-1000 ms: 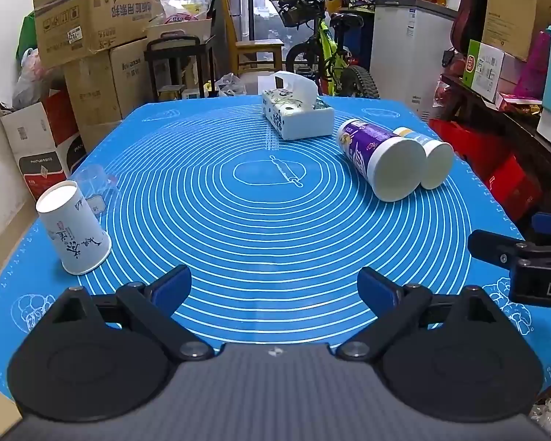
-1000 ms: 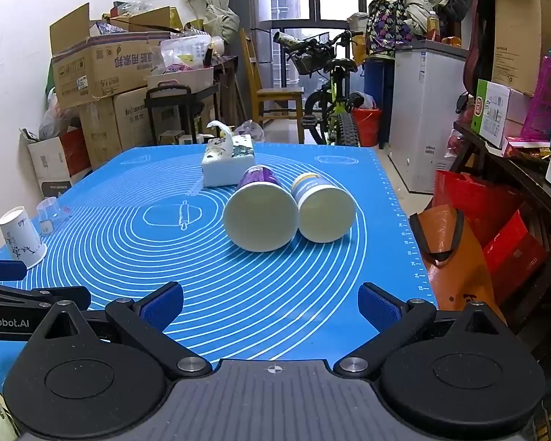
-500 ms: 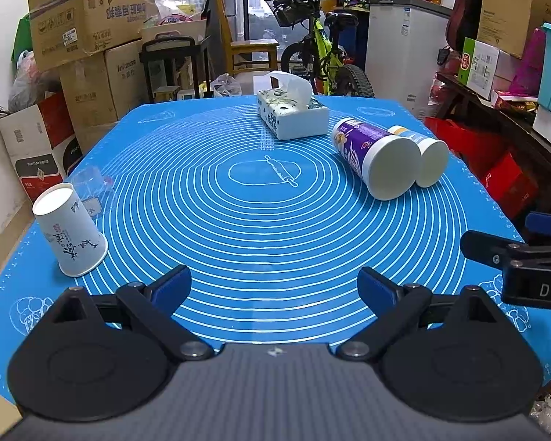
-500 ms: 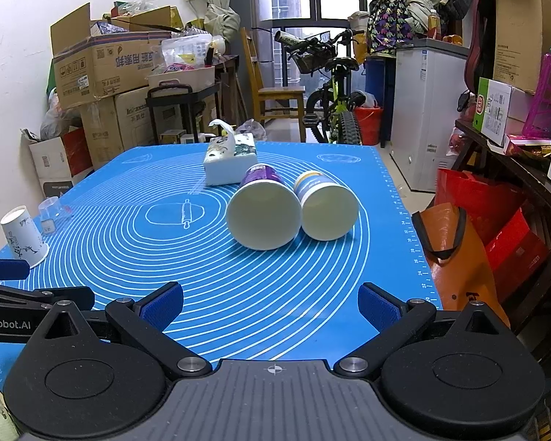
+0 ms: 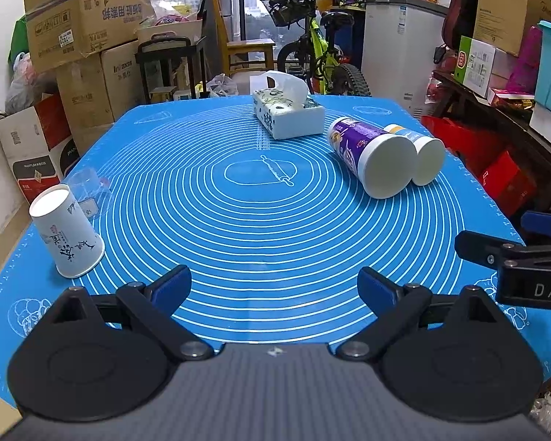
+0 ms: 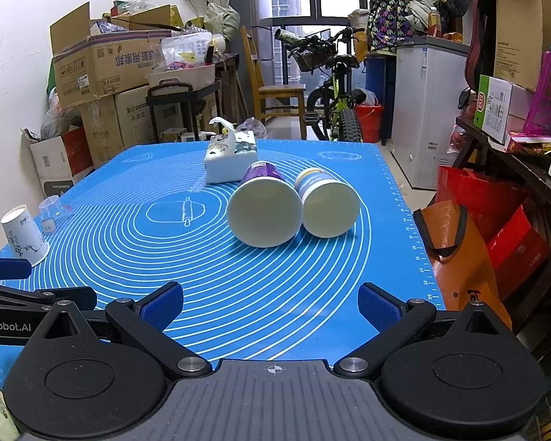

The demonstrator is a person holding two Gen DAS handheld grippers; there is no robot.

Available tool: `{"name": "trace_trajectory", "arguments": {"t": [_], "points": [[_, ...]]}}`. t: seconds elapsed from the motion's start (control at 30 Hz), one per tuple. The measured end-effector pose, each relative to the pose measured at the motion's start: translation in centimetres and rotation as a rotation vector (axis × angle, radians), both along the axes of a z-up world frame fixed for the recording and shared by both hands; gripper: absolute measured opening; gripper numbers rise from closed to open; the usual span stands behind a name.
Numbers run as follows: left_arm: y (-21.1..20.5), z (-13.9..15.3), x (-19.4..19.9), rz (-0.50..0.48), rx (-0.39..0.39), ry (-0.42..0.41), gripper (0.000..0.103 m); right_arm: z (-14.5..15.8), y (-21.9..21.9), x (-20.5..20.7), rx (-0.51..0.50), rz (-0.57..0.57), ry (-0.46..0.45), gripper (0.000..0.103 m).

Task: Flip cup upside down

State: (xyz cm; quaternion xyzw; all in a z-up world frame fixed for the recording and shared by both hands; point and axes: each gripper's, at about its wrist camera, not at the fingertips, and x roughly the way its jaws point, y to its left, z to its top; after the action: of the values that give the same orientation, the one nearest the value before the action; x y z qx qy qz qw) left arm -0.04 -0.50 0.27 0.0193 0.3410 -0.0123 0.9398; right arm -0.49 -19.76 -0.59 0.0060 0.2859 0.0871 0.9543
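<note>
A white paper cup (image 5: pixel 68 233) with black ink drawings stands upside down, mouth on the blue mat (image 5: pixel 260 220), at the left edge. It also shows in the right wrist view (image 6: pixel 22 236). A small clear plastic cup (image 5: pixel 89 193) sits just behind it, also seen in the right wrist view (image 6: pixel 52 213). My left gripper (image 5: pixel 275 288) is open and empty, low over the mat's near edge, right of the paper cup. My right gripper (image 6: pixel 270 307) is open and empty at the mat's near right part.
A purple-labelled canister (image 5: pixel 371 158) and a smaller one (image 5: pixel 420 154) lie on their sides at the right of the mat. A tissue box (image 5: pixel 286 115) stands at the far middle. Cardboard boxes (image 5: pixel 80 25), a bicycle (image 5: pixel 312 36) and shelves surround the table.
Both grippers have drifted slightly back and up, so the table looks a little farther away. Both stay open. The cups and canisters have not moved.
</note>
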Motion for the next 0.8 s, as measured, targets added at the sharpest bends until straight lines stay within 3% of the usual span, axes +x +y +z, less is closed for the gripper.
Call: {"name": "trace_trajectory", "arguments": {"t": [0.8], "points": [[0.03, -0.45, 0.17, -0.002, 0.002, 0.010, 0.096, -0.13, -0.36, -0.01, -0.001, -0.003, 0.002, 0.101]]}}
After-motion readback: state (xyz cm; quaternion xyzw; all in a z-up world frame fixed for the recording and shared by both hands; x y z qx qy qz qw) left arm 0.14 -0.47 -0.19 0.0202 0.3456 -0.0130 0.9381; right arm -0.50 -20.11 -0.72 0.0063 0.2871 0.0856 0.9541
